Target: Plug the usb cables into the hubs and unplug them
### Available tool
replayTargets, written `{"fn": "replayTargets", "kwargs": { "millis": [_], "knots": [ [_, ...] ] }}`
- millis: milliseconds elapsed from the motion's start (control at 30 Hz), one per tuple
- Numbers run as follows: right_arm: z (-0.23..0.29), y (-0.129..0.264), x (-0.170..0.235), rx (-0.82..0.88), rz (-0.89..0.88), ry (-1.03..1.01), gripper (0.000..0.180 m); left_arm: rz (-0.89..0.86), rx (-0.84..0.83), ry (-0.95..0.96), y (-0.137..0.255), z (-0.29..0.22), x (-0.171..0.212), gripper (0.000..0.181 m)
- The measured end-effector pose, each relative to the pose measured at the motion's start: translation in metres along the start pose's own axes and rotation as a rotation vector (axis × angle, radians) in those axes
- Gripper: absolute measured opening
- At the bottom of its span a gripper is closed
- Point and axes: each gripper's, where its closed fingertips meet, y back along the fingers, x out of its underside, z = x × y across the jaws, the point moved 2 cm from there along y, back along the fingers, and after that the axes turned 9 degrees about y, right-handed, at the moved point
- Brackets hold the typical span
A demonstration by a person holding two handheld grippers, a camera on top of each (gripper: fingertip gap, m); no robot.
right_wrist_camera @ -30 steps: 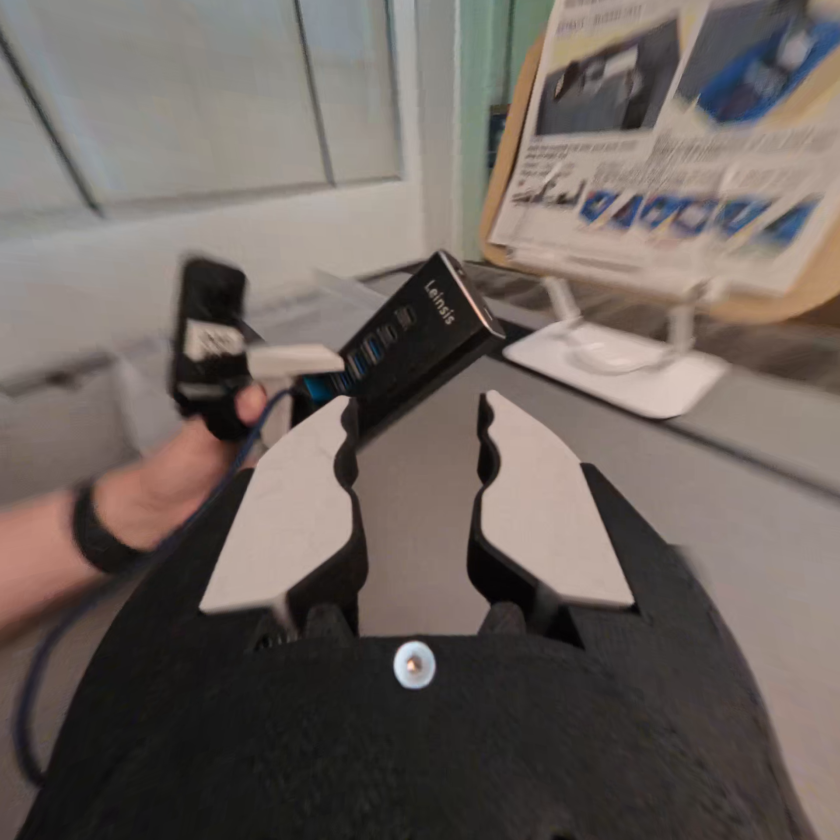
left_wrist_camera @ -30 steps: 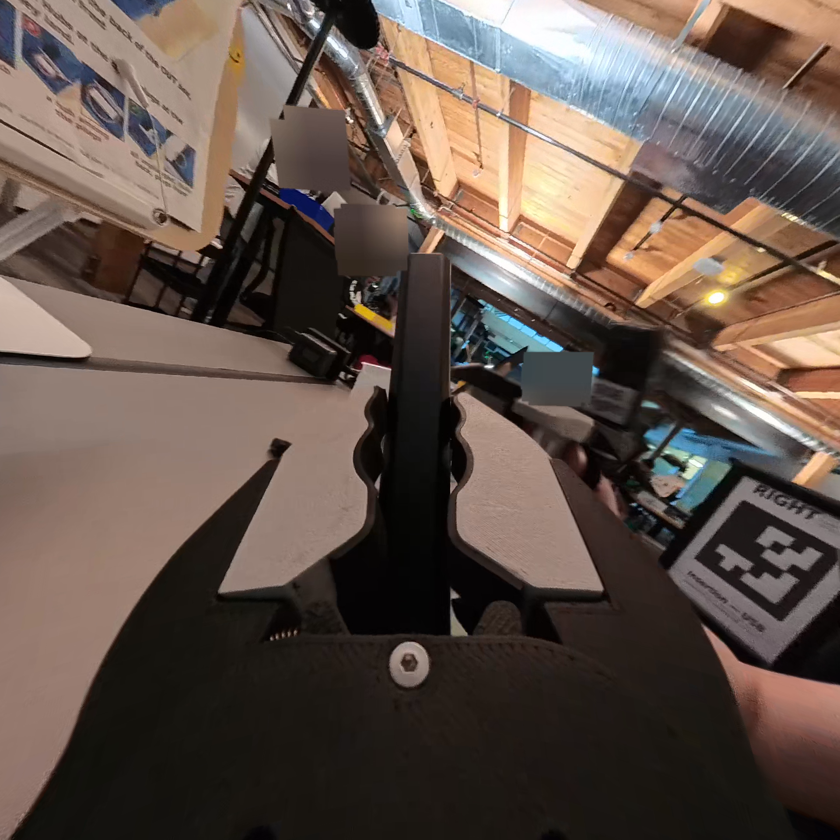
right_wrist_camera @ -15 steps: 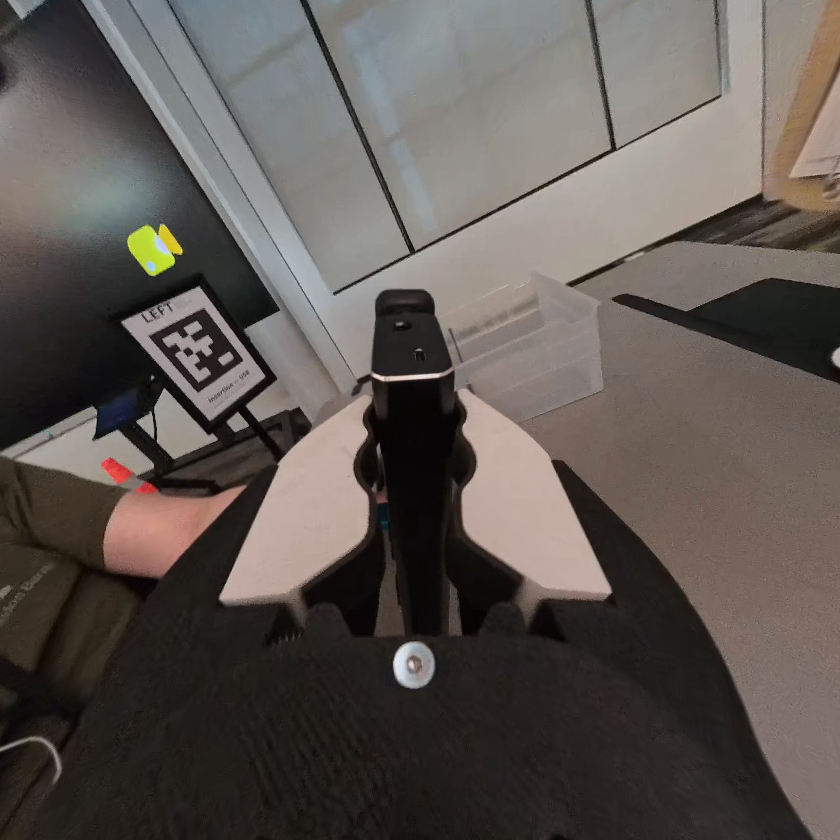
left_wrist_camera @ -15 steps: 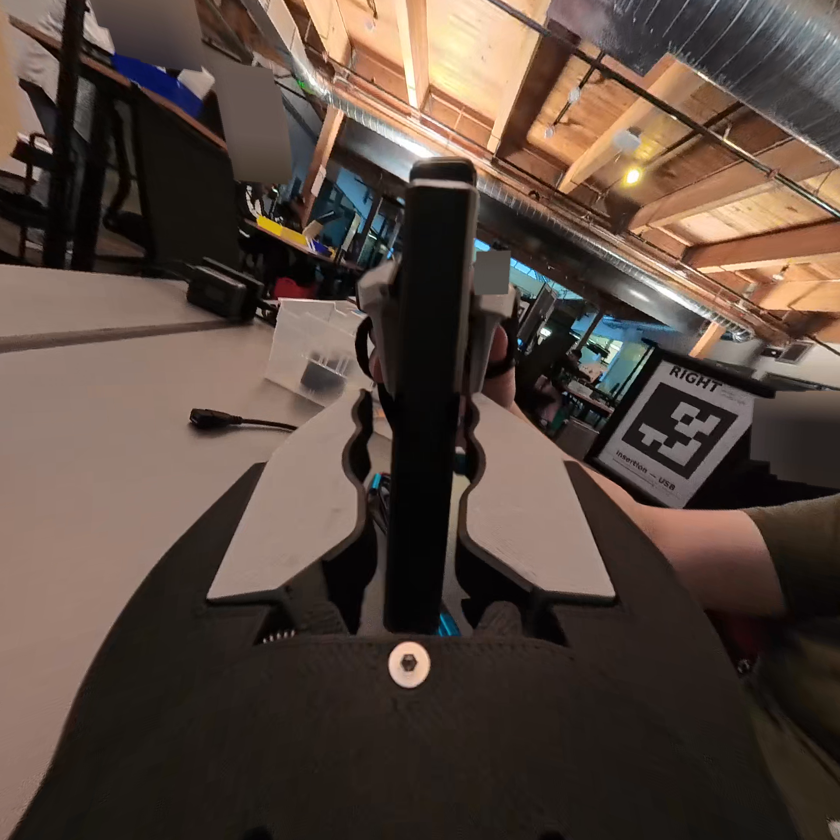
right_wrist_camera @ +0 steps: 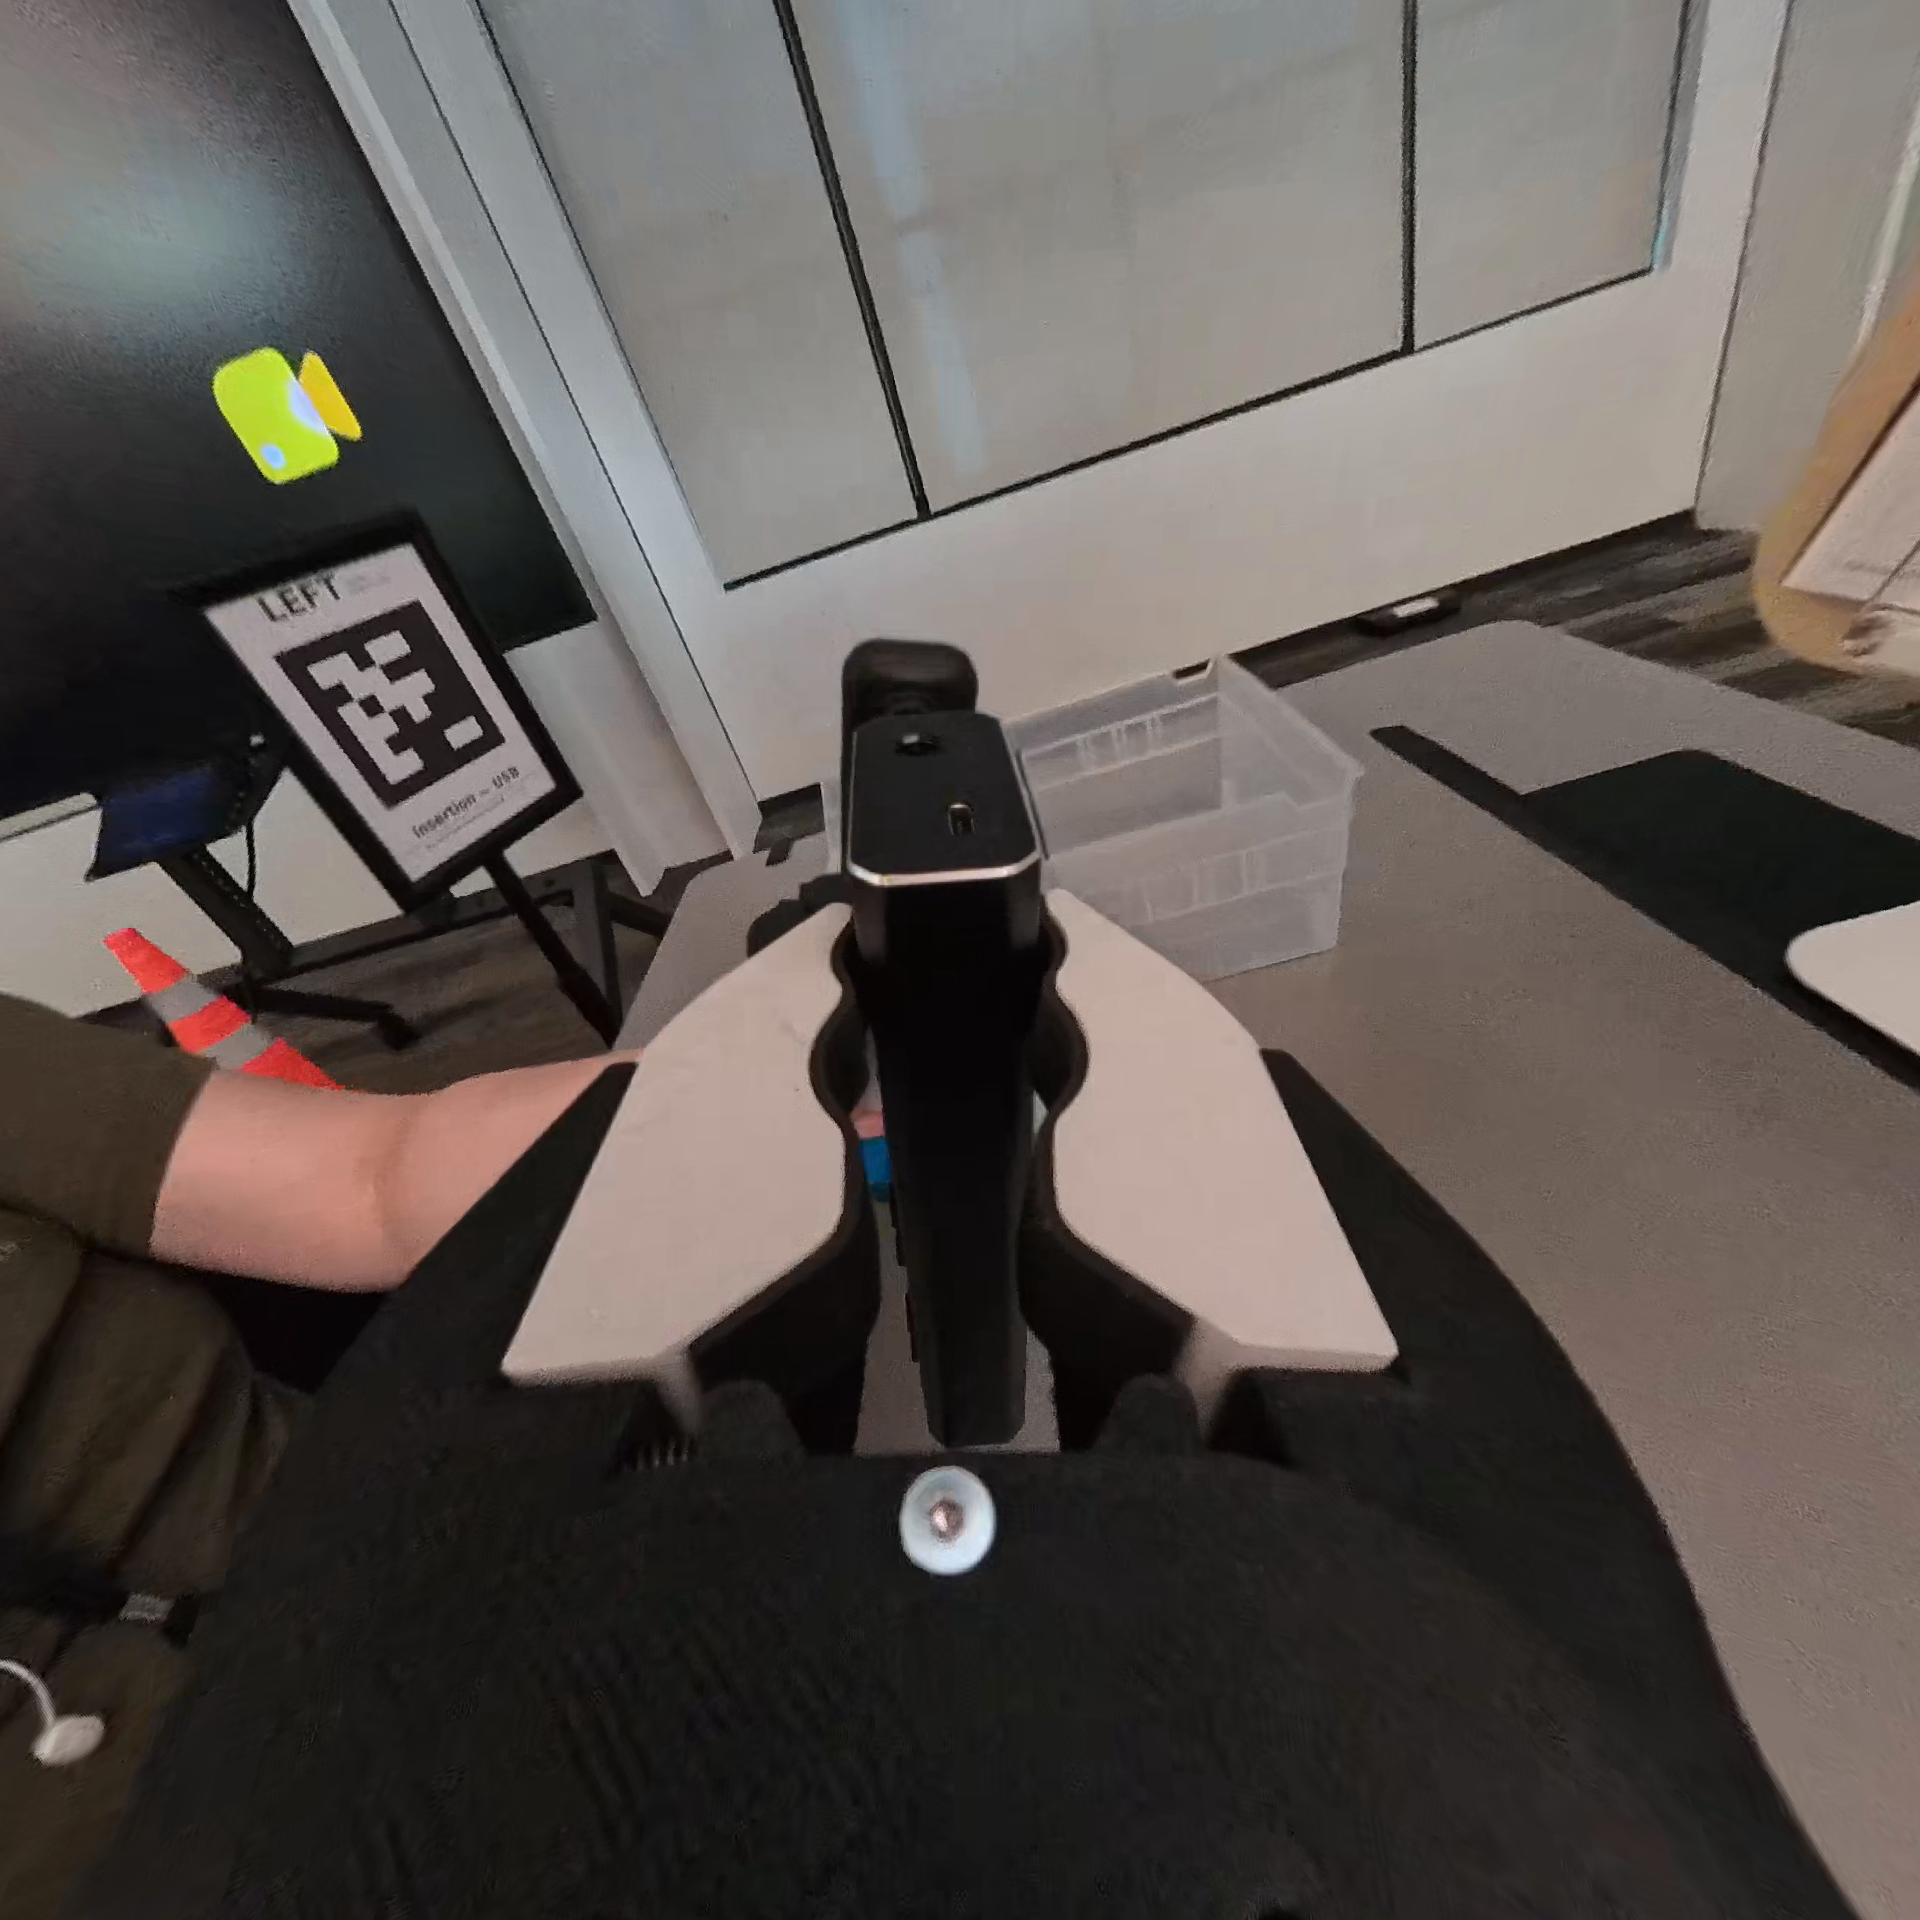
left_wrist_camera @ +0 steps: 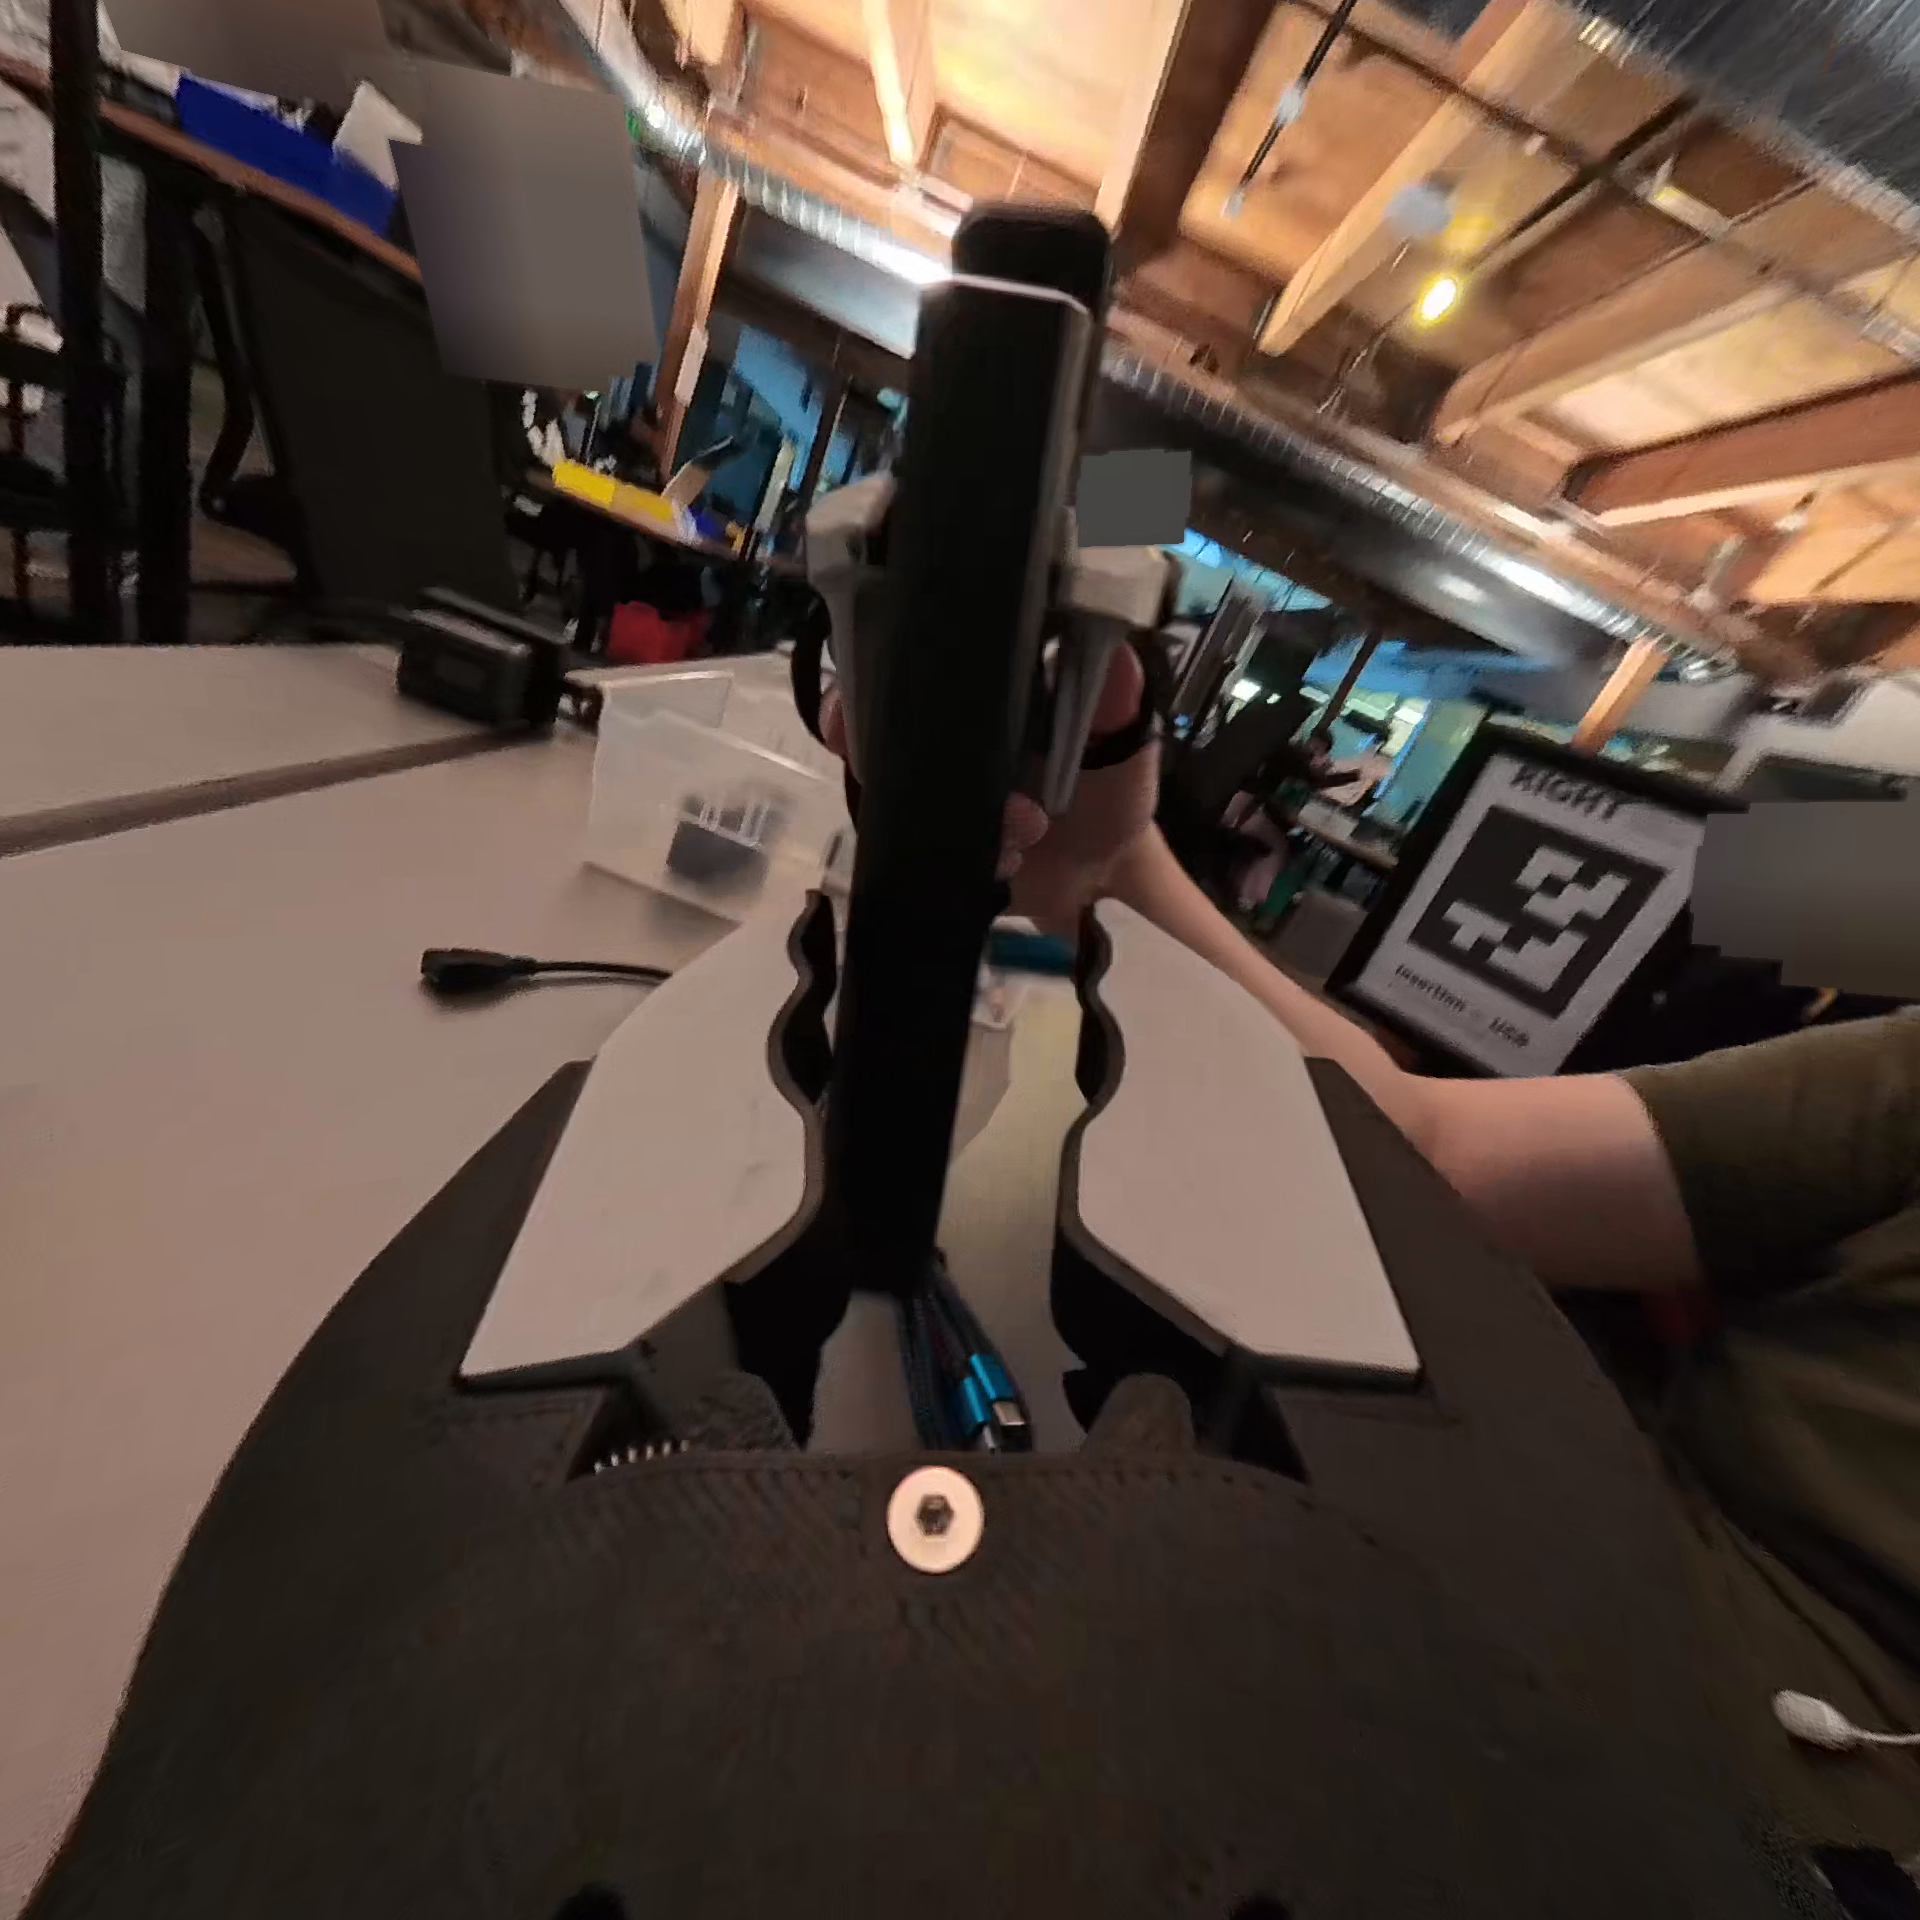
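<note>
Right hand-held gripper [right_wrist_camera: 945, 997]: we have both pads clamped on the black hub [right_wrist_camera: 951, 1101], which stands end-up between them. Its end face with a small port points to 12 o'clock. A bit of blue shows at 9 o'clock of the hub body, probably a plug, but we can't confirm.

Left hand-held gripper [left_wrist_camera: 951, 997]: jaws apart. The hub [left_wrist_camera: 935, 779] touches the left pad; there is a clear gap to the right pad. So we read this as a handover, with the right side now carrying the hub. At 12 o'clock the other gripper's pads pinch the hub's far end.

Below the hub, near 6 o'clock, blue cable ends [left_wrist_camera: 971, 1382] sit in the gripper throat. We can't tell whether they are seated in ports or hang loose.

Progress, as a judgement: the hub is off the tabletop [left_wrist_camera: 260, 1039] and no plugging is visibly under way. A black cable end [left_wrist_camera: 468, 971] lies loose at 9 o'clock, so at least one insertion is left.

Hidden: the hub's port face is edge-on in both views. The contents of the clear bin [left_wrist_camera: 707, 810] at 11 o'clock are blurred.
</note>
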Motion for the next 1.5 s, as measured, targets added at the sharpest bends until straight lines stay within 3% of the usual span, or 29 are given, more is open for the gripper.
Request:
{"fn": "replayTargets", "kwargs": {
  "millis": [167,333,400,600,700,733,900,1000,1167,1333,1500],
  "knots": [
    [-0.001,0.026,-0.024,0.03,-0.107,-0.007,0.029,0.204,-0.099,-0.139,-0.017,0.007,0.032,0.058],
    [0.008,0.015,-0.022,-0.016,-0.09,-0.002,0.029,0.218,-0.079,-0.106,-0.047,0.012,0.04,0.063],
    [0.011,0.015,-0.026,-0.035,-0.115,-0.002,0.029,0.234,-0.01,-0.117,-0.052,0.005,0.044,0.031],
    [0.027,0.022,-0.046,-0.038,-0.161,0.076,0.031,0.178,-0.083,-0.27,-0.065,-0.006,0.03,0.03],
    [0.024,0.029,-0.062,0.142,-0.169,0.176,0.069,0.106,-0.109,-0.354,-0.07,-0.016,0.011,0.029],
    [0.026,0.034,-0.07,0.19,-0.177,0.222,0.069,0.077,-0.116,-0.374,-0.072,-0.019,0.004,0.029],
    [0.042,0.085,-0.121,0.619,-0.313,0.475,0.059,0.013,-0.232,-0.444,-0.076,-0.009,-0.035,0.029],
    [0.063,0.087,-0.135,0.817,-0.366,0.619,0.053,-0.042,-0.327,-0.45,-0.076,0.005,-0.064,0.03],
    [0.055,0.035,-0.112,0.906,-0.229,0.649,0.052,-0.211,-0.453,-0.438,-0.064,0.023,-0.098,0.029],
    [0.011,0.004,-0.072,0.901,-0.05,0.506,0.045,-0.177,-0.468,-0.475,-0.062,0.029,-0.094,0.03],
    [-0.001,-0.001,-0.067,0.836,-0.099,0.443,0.022,-0.187,-0.442,-0.431,-0.063,0.032,-0.092,0.029]
  ]
}}
